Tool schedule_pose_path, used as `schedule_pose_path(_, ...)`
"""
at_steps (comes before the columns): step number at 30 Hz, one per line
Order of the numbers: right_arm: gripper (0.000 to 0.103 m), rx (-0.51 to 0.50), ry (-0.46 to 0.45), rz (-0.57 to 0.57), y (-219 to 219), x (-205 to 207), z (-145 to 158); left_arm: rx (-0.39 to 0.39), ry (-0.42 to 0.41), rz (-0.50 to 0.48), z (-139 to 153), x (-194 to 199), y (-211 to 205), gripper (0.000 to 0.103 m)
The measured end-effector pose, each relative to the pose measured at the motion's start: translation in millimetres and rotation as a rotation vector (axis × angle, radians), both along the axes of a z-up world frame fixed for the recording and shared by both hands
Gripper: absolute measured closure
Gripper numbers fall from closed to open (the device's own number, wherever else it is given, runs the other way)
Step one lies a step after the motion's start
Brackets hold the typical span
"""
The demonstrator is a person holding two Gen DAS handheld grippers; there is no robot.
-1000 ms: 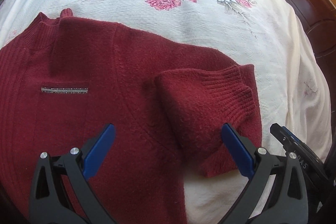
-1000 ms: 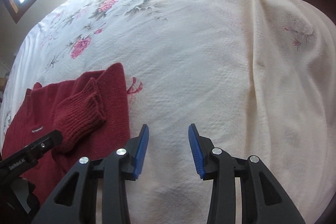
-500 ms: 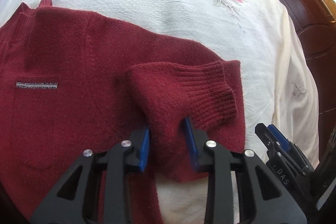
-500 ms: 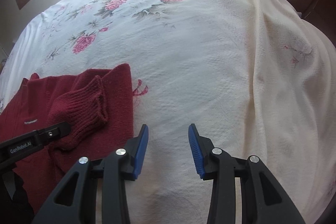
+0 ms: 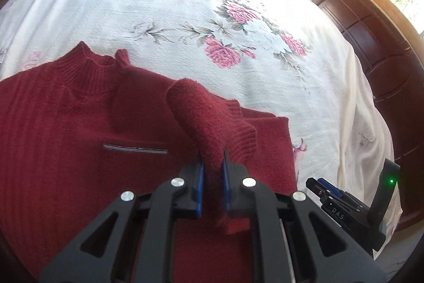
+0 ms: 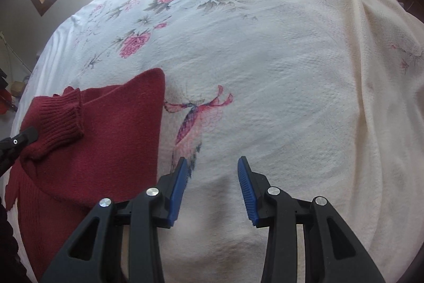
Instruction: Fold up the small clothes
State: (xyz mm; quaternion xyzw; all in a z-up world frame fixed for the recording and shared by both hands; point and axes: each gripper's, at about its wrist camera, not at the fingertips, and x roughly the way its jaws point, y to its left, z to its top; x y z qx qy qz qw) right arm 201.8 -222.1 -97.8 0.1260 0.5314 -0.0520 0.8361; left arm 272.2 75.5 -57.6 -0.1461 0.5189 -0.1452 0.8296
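The bed (image 5: pixel 265 17) is carrying the red sweater (image 5: pixel 66 137), lying flat for folding. My left gripper (image 5: pixel 212 177) is clenching the sleeve (image 5: pixel 206 118), lifting it to fold it inward. My right gripper (image 6: pixel 212 177) is hanging released beside the sweater, holding nothing.

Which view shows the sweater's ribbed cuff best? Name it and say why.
The right wrist view: the ribbed cuff faces the camera, unobstructed, its ribs and folded edge clear. The left wrist view shows the cuff only partly, edge-on behind the sleeve that the left gripper pinches.
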Motion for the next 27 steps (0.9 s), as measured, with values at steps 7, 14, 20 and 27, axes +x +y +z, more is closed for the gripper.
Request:
schedule_pose_path(7,0.063,0.166,0.033,0.009,24.8,9.4,3.8,0.024,-0.004,0.077,-0.7,2.0,69.5,0.093)
schedule_pose_path(14,0.062,0.300,0.103,0.039,70.0,27.3,-14.7,0.035,0.020,0.133,-13.5,1.8,109.5,0.093)
schedule_pose_path(20,0.088,0.256,0.137,0.110,91.3,37.0,-39.1,0.036,0.090,0.181,-48.5,2.5,132.4,0.083)
schedule_pose_path(27,0.088,0.256,0.133,0.122,90.9,39.7,-41.8,0.106,0.031,0.227,-34.9,-10.2,161.4,0.058)
